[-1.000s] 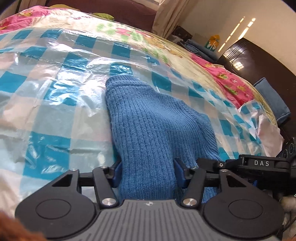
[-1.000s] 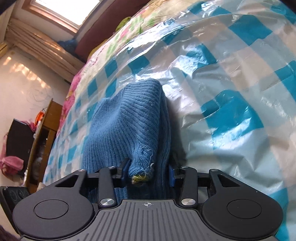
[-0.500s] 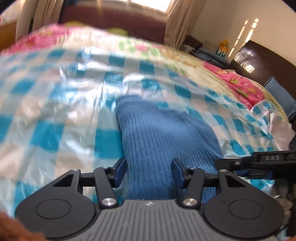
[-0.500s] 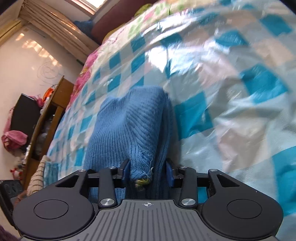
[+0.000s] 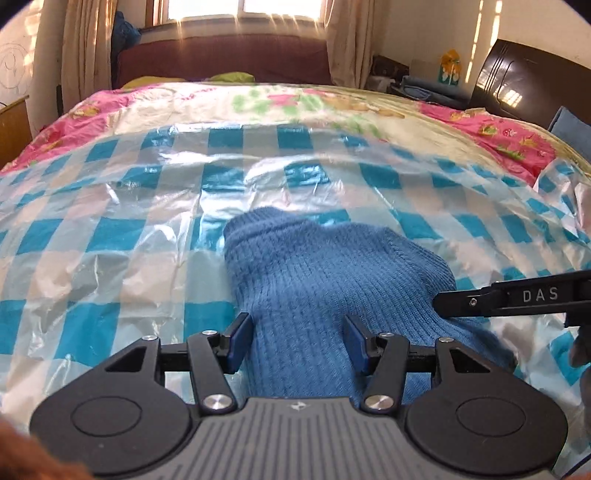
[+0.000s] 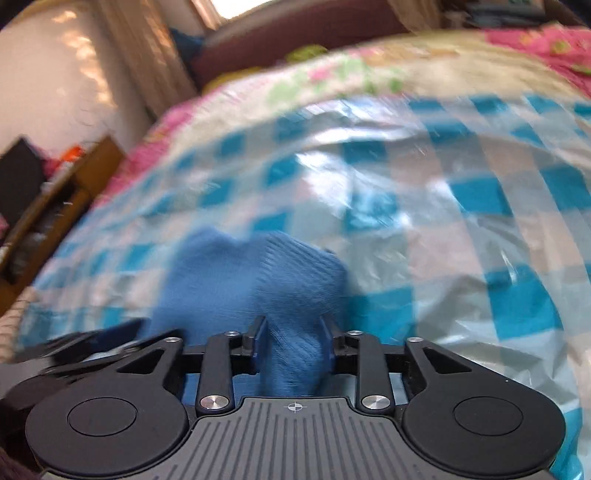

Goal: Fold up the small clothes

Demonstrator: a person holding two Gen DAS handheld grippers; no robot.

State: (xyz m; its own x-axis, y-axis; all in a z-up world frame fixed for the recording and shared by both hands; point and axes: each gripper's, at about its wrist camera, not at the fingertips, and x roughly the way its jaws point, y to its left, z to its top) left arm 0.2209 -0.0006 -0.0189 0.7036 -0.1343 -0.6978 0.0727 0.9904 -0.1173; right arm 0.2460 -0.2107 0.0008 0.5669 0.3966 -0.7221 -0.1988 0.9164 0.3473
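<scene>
The left gripper (image 5: 297, 341) has its two blue pads apart, one on each side of a blue ribbed knitted garment (image 5: 325, 288). The left pad (image 5: 238, 341) stands a little away from the wool, so the fingers look open around it, not squeezing it. The right gripper (image 6: 293, 341) has its pads much closer together, and they have just been closing — a bunched-up bit of the same blue garment (image 6: 280, 280) sits between them, and the pads seem to press on it from both sides. This view is blurry, so small details are hard to see. The garment lies on a shiny plastic sheet with blue and white squares (image 5: 110, 236), and its far end points away toward the far side of the bed. In the left wrist view a black bar with the letters DAS (image 5: 517, 295) pokes in from the right, just beside the right edge of the garment — it belongs to the other gripper. Under the plastic sheet is a pink and cream bedspread with flowers (image 5: 303, 99). At the far end there is a dark red headboard (image 5: 221, 62), then curtains (image 5: 85, 48) and a bright window (image 5: 243, 9). A dark wooden cabinet (image 5: 524, 85) stands far to the right.
</scene>
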